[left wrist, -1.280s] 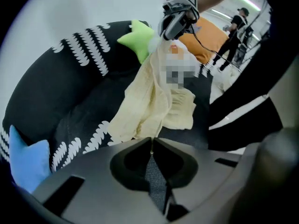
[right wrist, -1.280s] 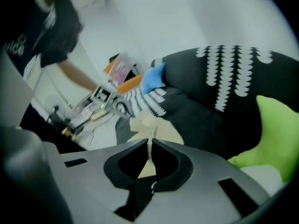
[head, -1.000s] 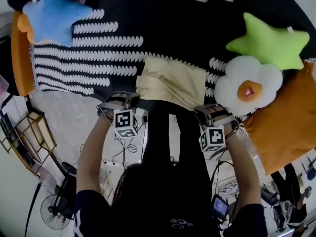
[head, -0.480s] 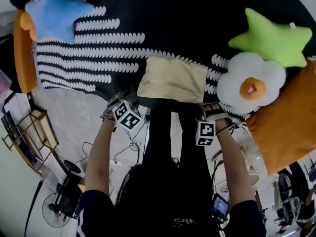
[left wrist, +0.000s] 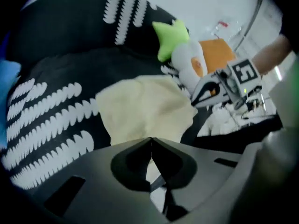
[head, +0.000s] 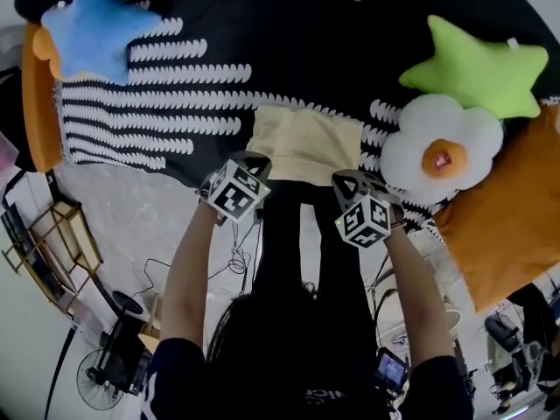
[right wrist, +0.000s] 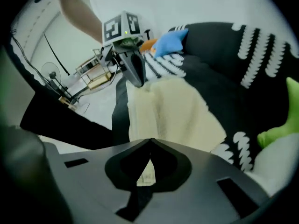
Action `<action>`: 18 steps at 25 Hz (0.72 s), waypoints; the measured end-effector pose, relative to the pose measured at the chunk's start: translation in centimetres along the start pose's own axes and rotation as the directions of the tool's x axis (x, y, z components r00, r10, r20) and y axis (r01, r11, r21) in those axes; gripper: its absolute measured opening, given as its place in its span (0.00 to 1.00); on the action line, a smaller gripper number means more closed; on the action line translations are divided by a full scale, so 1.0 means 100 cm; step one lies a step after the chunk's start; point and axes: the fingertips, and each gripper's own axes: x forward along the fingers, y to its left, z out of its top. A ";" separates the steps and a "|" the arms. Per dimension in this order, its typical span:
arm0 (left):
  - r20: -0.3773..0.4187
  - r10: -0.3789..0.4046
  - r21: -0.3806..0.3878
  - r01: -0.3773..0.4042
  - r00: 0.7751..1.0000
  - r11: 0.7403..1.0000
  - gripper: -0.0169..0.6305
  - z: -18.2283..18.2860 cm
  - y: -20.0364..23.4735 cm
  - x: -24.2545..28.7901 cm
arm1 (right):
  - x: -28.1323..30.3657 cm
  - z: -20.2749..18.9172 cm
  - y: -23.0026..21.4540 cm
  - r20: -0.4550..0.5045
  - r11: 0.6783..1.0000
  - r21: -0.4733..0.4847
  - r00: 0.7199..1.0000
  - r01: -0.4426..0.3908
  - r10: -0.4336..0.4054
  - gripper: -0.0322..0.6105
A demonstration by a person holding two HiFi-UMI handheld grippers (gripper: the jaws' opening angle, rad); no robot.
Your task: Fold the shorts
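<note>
Black bedspread (head: pixel 175 103) with rows of white scalloped marks, seen from above; pale floor below its near edge. Cream shorts (head: pixel 306 138), matte woven cloth with soft creases, lie flat as a rough rectangle close to that edge, long axis running left to right across the person. Left gripper (left wrist: pixel 150 140) and right gripper (right wrist: pixel 149 141), both dark moulded plastic, sit at the near left and near right corners of the shorts; the cloth extends away from both claws, toward the middle of the bed. Neither hand is nearer: each stands at its own corner. Jaws of both have just been closing and now meet at the tips, with cream cloth showing in the gap behind them, so each appears clenched on the near hem. Judged next move: carry this hem away from the person, over the far edge, both hands level to keep the fold square. Plush cushions border the scene: blue star (head: pixel 92 24), green star (head: pixel 477 68), white flower (head: pixel 437 151), orange cushion (head: pixel 507 226)
</note>
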 end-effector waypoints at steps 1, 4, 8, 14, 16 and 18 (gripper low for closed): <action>-0.097 0.007 0.076 0.000 0.995 0.997 0.03 -0.019 -0.004 0.014 | 0.011 -0.015 0.010 -0.072 0.999 -0.007 0.997 -0.033 0.032 0.06; -0.207 0.063 0.211 -0.018 0.976 0.977 0.03 -0.058 -0.012 0.026 | 0.023 -0.059 0.052 -0.229 0.989 -0.039 0.965 -0.144 0.131 0.09; -0.091 0.082 0.034 -0.079 0.992 0.996 0.06 -0.056 0.002 -0.002 | -0.001 -0.063 0.050 -0.105 0.982 0.169 0.989 -0.086 0.105 0.14; 0.125 0.187 -0.403 -0.123 0.974 0.907 0.06 0.002 0.084 -0.046 | -0.036 -0.011 -0.079 0.127 0.787 0.615 0.980 0.046 -0.156 0.17; 0.176 0.147 -0.495 -0.041 0.973 0.868 0.14 0.029 0.101 -0.043 | -0.029 -0.001 -0.117 0.142 0.690 0.724 0.973 0.025 -0.184 0.20; 0.215 0.053 -0.573 0.082 0.975 0.816 0.32 0.053 0.105 -0.030 | -0.019 0.002 -0.139 0.147 0.591 0.807 0.976 -0.023 -0.163 0.23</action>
